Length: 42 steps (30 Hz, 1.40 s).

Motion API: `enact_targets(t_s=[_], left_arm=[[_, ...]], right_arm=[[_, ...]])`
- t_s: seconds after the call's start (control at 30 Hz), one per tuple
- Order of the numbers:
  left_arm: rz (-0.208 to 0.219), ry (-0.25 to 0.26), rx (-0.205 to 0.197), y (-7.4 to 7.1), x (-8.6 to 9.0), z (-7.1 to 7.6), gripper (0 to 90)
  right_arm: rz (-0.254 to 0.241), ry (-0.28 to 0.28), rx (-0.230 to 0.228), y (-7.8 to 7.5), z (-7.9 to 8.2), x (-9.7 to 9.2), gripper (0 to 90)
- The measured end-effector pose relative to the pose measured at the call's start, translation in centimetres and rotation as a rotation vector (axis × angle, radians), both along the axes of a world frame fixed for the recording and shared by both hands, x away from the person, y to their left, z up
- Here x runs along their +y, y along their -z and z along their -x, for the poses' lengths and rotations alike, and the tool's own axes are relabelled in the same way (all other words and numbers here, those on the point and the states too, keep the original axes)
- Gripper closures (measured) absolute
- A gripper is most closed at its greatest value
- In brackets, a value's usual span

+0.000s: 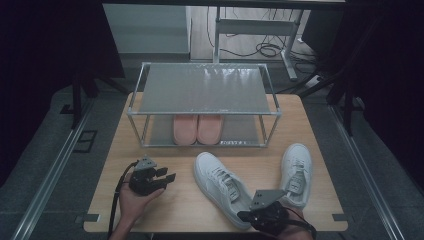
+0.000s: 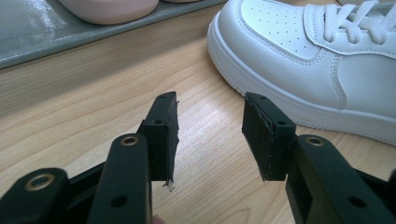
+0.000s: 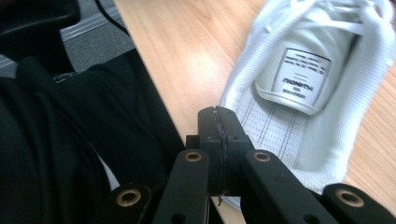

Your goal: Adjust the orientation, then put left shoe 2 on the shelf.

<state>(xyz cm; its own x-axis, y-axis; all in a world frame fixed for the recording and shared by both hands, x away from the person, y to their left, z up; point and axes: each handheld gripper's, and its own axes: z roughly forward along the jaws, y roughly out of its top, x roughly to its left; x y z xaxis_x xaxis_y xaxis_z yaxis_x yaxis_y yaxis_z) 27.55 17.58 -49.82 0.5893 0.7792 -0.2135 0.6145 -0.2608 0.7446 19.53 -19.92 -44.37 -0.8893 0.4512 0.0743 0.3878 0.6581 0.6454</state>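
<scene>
The pink pair [image 1: 197, 129] sits on the rack [image 1: 202, 89]'s lower shelf, while both white sneakers [image 1: 221, 187] lie before the rack on the surface [image 1: 112, 197], seemingly ungripped: left gripper [image 1: 169, 176] fingers gape empty, right gripper [image 3: 217, 135] fingers are pressed together at the near sneaker's heel

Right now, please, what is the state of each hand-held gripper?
Left hand-held gripper: open, holding nothing, above the table near a white sneaker.
Right hand-held gripper: closed, holding nothing.

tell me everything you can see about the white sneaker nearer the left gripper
The white sneaker is a low-top in smooth, leather-like material with a perforated toe, white laces and a thick white sole. It lies upright on the wooden table, toe pointing toward the rack, heel near the right gripper. Nothing grips it.
</scene>
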Motion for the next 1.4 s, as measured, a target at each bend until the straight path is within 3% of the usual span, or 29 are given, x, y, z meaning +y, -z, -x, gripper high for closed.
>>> enact_targets(t_s=[0.13, 0.3, 0.4, 0.63, 0.8, 1.03, 1.4], left_arm=[[-0.001, 0.0, 0.001, 0.0, 0.0, 0.0, 56.0], [0.0, -0.001, -0.002, 0.0, 0.1, 0.0, 56.0], [0.0, -0.002, -0.003, 0.0, 0.2, 0.0, 56.0], [0.0, 0.0, -0.003, 0.0, 0.1, 0.0, 56.0], [-0.001, -0.002, -0.005, 0.0, 0.1, 0.0, 56.0], [0.003, -0.005, -0.007, -0.1, 0.2, 0.1, 55.4], [0.019, -0.007, -0.01, -0.2, 0.4, 0.1, 53.4]], right_arm=[[0.017, 0.039, -0.02, 0.0, -0.7, -0.7, 90.0], [-0.008, 0.035, 0.006, 0.0, -1.2, -1.2, 90.0], [0.011, 0.058, -0.018, 0.0, -1.4, -1.5, 90.0], [-0.006, 0.058, -0.01, 0.0, -1.7, -1.7, 90.0], [-0.041, 0.064, -0.036, -1.3, -2.0, -2.0, 90.0], [-0.087, 0.121, -0.069, -3.3, -4.1, -2.7, 90.0], [-0.119, 0.166, -0.057, -3.4, -6.6, -2.4, 89.5]])
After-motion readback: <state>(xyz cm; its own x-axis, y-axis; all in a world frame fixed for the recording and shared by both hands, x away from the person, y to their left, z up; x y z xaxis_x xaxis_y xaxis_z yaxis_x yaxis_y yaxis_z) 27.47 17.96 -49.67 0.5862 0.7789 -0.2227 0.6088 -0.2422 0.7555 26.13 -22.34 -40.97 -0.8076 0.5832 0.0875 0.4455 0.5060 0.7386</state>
